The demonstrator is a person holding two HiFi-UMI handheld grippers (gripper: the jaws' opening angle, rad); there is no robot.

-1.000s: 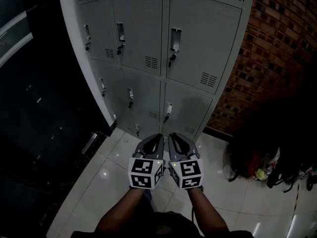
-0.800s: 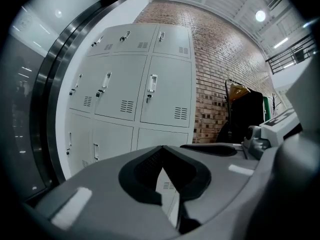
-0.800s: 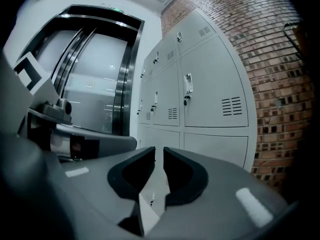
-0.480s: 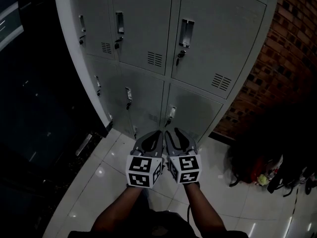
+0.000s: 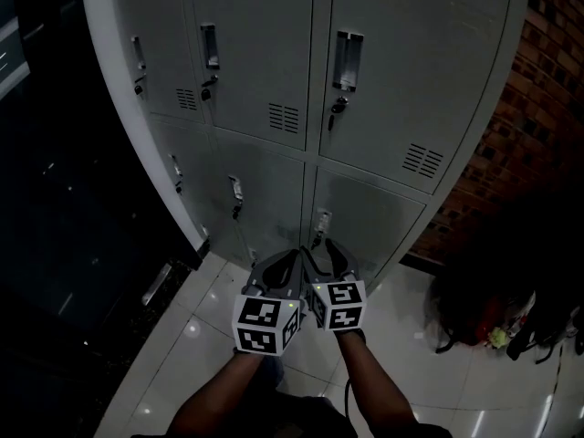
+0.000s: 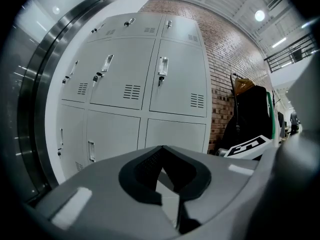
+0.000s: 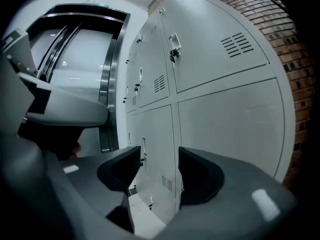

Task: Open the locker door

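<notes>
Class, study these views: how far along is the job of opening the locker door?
Done: nothing yet. Every locker door in view is shut.
In hand: the approach. The right gripper faces the doors without touching any; its jaws have just been opening and nothing is between them. The left gripper has its jaws together and holds nothing.
Left: take hold of a handle and pull that door open.

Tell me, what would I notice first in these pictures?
A tall bank of grey lockers fills the top of the head view, doors closed, with a red brick wall to its right. Low in the middle, the left gripper and right gripper are held side by side, each bearing a cube with black-and-white squares. The left one's jaws are together; the right one's have just been opening, with nothing between them.
</notes>
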